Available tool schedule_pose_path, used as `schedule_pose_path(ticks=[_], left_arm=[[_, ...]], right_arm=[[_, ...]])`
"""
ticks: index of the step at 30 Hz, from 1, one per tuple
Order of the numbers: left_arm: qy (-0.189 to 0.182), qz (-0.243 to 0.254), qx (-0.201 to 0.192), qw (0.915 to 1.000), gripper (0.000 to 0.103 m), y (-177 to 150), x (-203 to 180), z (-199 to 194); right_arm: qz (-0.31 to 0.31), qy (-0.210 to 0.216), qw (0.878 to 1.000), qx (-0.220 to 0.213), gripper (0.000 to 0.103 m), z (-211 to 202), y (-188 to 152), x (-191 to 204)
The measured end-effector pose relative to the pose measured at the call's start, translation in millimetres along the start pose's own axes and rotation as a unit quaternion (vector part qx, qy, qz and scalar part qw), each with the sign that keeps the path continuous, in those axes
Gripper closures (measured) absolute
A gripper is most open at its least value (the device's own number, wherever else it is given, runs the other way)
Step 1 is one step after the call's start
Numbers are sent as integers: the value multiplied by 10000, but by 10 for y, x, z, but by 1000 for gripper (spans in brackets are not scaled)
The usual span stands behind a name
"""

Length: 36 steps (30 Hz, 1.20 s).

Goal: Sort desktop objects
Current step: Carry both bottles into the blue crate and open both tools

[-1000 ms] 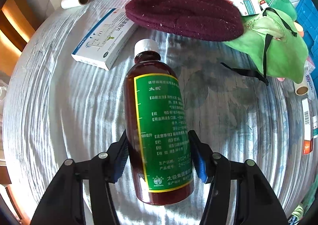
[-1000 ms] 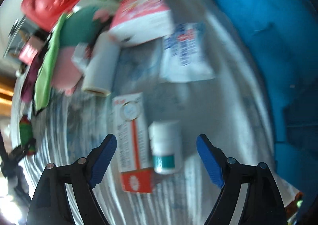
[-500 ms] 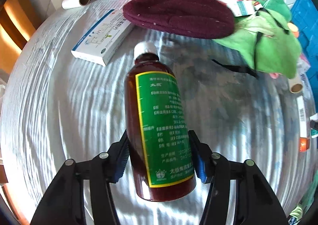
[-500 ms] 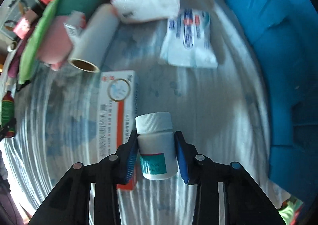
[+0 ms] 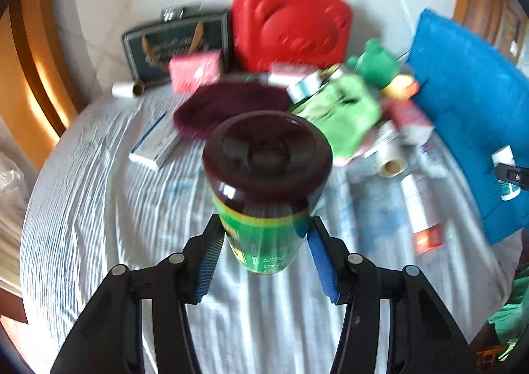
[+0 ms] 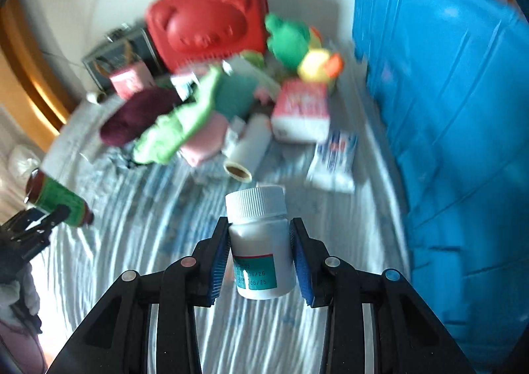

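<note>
Lifting both bottles clear of the desk (image 5: 99, 208) is what has just happened: a second ago the brown syrup bottle (image 5: 264, 182) lay on its side on the striped cloth with the left claw (image 5: 264, 251) around it, and the white pill bottle (image 6: 259, 241) lay beside a red-and-white box with the right claw (image 6: 259, 258) spread wide above it. Now each bottle hangs in the air, pinched between blue pads. The left claw's jaws have just been closing a little further on the syrup bottle, whose dark base now faces the camera. The right claw is pressed tight on the pill bottle's sides.

That likely means the picking step is done for these two and the carry to a container is next; the blue bin (image 6: 446, 109), to the right of the red bear-faced case (image 6: 208, 20), looks the probable target, though blur makes its inside unreadable.

The syrup bottle is dark amber with a green, yellow-edged label, held in front of the red case and above the maroon hat (image 5: 228, 106). The pill bottle is white with a ribbed cap and a teal label band bearing printed dates, held cap-forward just left of the blue bin.
</note>
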State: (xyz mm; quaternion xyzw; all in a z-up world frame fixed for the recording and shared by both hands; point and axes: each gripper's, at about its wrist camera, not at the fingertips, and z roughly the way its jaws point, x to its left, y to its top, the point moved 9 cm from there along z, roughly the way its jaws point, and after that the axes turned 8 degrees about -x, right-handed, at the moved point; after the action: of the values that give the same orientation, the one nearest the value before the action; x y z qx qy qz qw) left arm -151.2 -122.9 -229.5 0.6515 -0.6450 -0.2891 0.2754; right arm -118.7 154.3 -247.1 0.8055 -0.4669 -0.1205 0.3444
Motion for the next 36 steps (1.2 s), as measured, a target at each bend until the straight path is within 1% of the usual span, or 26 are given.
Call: schedule_pose_path(ticks=[1,3,5,8,9,12,14,15,17,18,19,22,24,27,29,30,32,36], left_arm=[[-16,51,-128,9999,52,75,-123,-93],[-99,192,-416,9989,52,231,-358,-274],[-197,302,-757,9965,52,456,-646,-486],[-480,440,-1266,9898,52,829,-1146,-794],[-611,482,-1470,9861,52,990,-1384,-915],[-886,600,-1922,9755,52,1349,-1982,-1168],[-1067,660,-2145,9686,52,1533,-2349,-1315],[-1205,721,-2304,9629,52,1655,-2630,-1436],[-1421,828,-2494,9543,52,1790,-3027,-1587],[-1555,916,-2596,9487,52,1867,-3318,-1679],[-1635,960,-2648,9455,52,1910,-3506,-1729],[-1953,1136,-2667,9369,52,1984,-4157,-1817],[-2032,1263,-2597,9356,52,1960,-4471,-1802],[-2139,1632,-2345,9341,52,1798,-4967,-1700],[-2152,1830,-2200,9337,52,1693,-5179,-1636],[-2186,1962,-2125,9319,52,1633,-5280,-1603],[-2225,2093,-1989,9312,52,1547,-5446,-1538],[-2123,2262,-1696,9354,52,1406,-5613,-1362]], right_arm=[[-17,25,9999,-114,67,-57,19,-19],[-60,41,9990,-430,67,-347,154,-70],[-89,43,9969,-780,67,-611,302,-163],[-121,-45,9913,-1309,67,-1069,536,-405],[-101,-85,9891,-1469,67,-1212,609,-513],[-19,-297,9817,-1882,67,-1603,794,-906],[50,-451,9775,-2061,67,-1816,870,-1181],[89,-534,9752,-2144,67,-1917,899,-1331],[154,-736,9713,-2256,67,-2085,918,-1665],[205,-824,9699,-2281,67,-2152,914,-1835],[249,-878,9693,-2284,67,-2186,907,-1973],[361,-1089,9682,-2222,67,-2256,841,-2476],[403,-1151,9694,-2130,67,-2240,784,-2710],[443,-1298,9708,-1968,67,-2164,667,-3008],[528,-1364,9715,-1863,67,-2096,585,-3200],[576,-1388,9718,-1818,67,-2059,551,-3273],[649,-1397,9730,-1721,67,-1996,489,-3419],[725,-1341,9755,-1586,67,-1893,397,-3570]])
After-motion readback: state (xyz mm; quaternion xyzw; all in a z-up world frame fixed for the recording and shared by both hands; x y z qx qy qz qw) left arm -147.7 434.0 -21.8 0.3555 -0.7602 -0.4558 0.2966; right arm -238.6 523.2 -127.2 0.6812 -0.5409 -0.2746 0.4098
